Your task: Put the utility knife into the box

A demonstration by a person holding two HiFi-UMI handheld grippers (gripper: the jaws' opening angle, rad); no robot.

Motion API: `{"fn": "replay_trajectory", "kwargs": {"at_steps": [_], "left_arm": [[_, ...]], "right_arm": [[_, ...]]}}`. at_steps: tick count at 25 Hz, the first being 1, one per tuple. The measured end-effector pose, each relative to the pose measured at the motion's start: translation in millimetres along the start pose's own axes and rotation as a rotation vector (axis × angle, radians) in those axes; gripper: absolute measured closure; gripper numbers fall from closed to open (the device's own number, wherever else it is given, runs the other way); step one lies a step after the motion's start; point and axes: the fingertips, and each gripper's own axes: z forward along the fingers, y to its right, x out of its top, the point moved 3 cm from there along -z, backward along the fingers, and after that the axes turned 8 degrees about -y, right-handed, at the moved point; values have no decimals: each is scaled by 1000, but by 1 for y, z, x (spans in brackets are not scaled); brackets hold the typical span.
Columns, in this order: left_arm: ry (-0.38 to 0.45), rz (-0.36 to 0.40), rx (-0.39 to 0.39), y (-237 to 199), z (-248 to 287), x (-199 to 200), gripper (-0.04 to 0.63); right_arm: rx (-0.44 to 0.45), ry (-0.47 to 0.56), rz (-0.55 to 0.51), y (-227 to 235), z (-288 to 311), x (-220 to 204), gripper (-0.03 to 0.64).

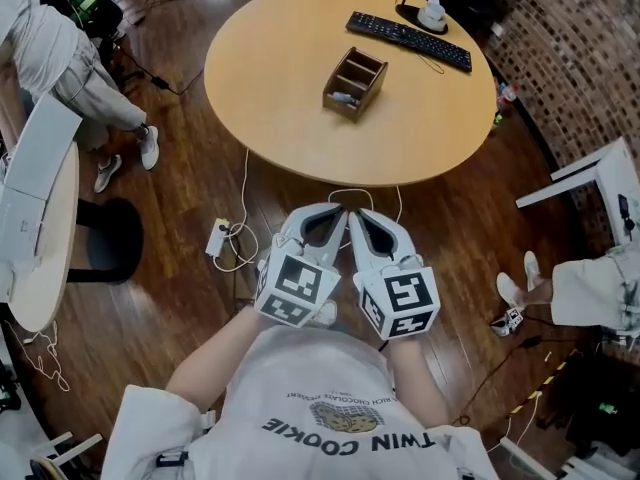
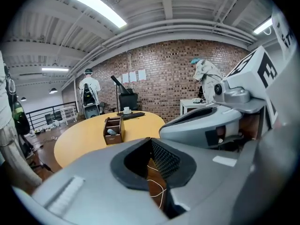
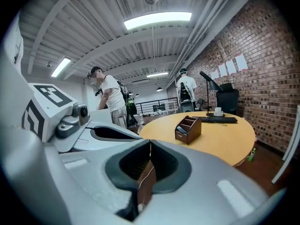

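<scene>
One power strip (image 1: 218,238) — head view only

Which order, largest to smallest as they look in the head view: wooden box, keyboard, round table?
1. round table, by far
2. keyboard
3. wooden box, shorter but wider than the keyboard, so these two are a close call

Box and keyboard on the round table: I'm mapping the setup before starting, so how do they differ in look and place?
The box is brown wood, open-topped and split into compartments; the keyboard is black, flat and long. The box stands near the table's middle; the keyboard lies nearer the far edge. Both rest on the round table, untouched.
</scene>
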Motion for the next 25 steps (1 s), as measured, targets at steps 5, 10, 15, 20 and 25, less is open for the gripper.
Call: {"fn": "replay_trajectory", "kwargs": {"at_steps": [5,10,15,20,25], "left_arm": [[2,-48,26,13,-30,-12,588],[10,-95,57,21,-67,-30,588],[17,-135,93,24,-104,-50,588],[53,-165,128,26,-148,-66,588],[82,-184,146,37,-198,-87,588]], "right_arm": [[45,2,6,-23,-12,-11,614],[73,-2,1,-59,-25,-21,614],[84,14,-22,-96,-35,-23,614],[92,24,-38,-138,-49,-29,614],[82,32,-44,-185,-72,-40,614]]}}
